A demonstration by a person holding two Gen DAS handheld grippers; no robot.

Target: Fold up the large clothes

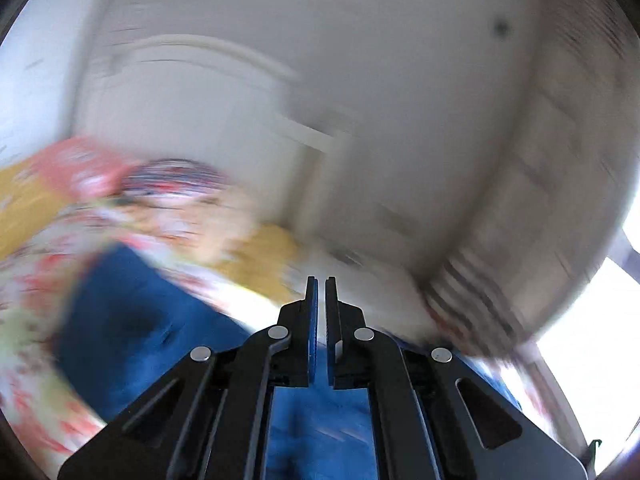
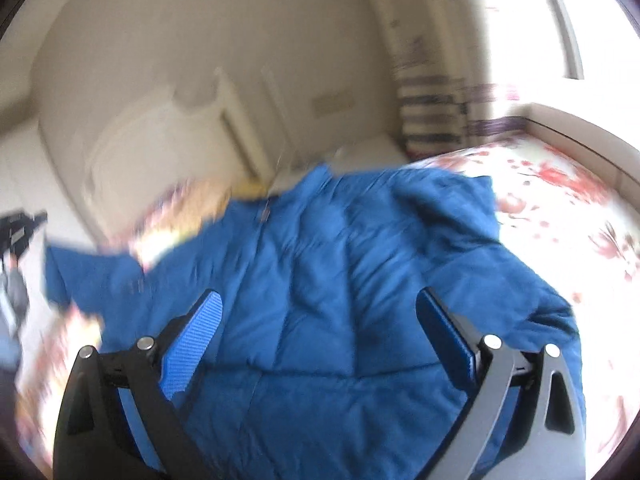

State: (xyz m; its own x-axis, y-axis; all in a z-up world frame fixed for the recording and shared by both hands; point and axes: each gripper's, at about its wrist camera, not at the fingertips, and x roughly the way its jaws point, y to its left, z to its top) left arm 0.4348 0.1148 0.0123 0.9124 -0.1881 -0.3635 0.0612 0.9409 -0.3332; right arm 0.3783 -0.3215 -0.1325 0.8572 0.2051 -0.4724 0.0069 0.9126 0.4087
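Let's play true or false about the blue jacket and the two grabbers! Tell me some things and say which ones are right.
1. The jacket is blue and quilted. True.
2. The right gripper is squeezed shut. False: its jaws stand wide apart over the jacket.
3. The left gripper has its jaws closed together. True, and nothing shows between them.
4. The jacket lies on a plain grey floor. False: it lies on a bed with a flowered sheet.
5. The jacket is folded into a neat small square. False: it is spread out and rumpled.
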